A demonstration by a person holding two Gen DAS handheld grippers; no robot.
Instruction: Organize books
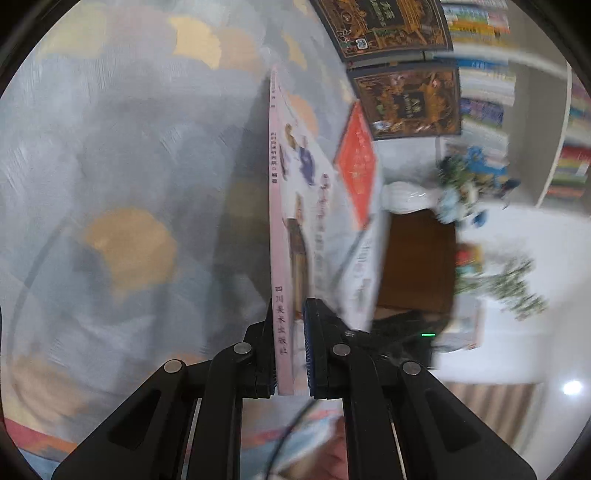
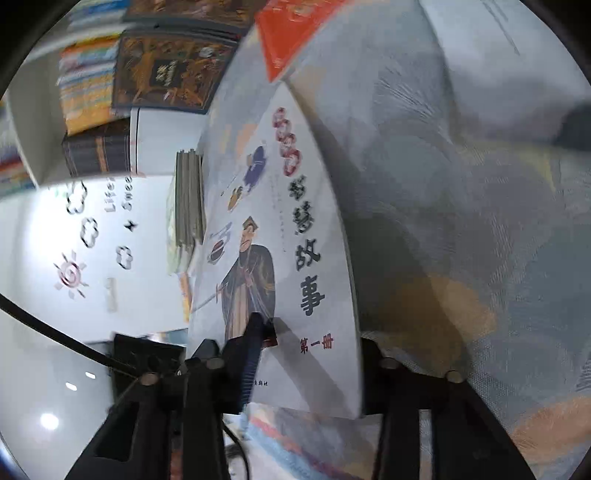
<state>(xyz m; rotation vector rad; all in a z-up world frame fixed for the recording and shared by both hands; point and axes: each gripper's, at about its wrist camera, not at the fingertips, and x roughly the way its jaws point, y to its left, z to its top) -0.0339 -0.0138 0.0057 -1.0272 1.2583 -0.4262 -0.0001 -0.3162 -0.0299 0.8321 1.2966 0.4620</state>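
Observation:
A thin white picture book with a pink spine (image 1: pixel 275 184) stands edge-on above a grey-blue patterned cloth (image 1: pixel 129 166). My left gripper (image 1: pixel 290 314) is shut on its lower spine end. In the right wrist view the same book's cover (image 2: pixel 295 221) shows a robed man and black characters. My right gripper (image 2: pixel 310 343) is shut on the book, one finger (image 2: pixel 255 339) lying on the cover and the other behind the spine edge. A red book (image 1: pixel 356 162) (image 2: pixel 291 33) lies past its far end. Dark gold-patterned books (image 1: pixel 410 99) (image 2: pixel 166 74) lie beyond that.
A white bookshelf (image 1: pixel 487 92) (image 2: pixel 88 81) packed with colourful spines stands behind the dark books. A brown wooden piece (image 1: pixel 417 258) and green foliage (image 1: pixel 517 284) sit right of the book. A white wall with sun and cloud decals (image 2: pixel 92 229) is on the left. The patterned cloth (image 2: pixel 461 184) fills the right.

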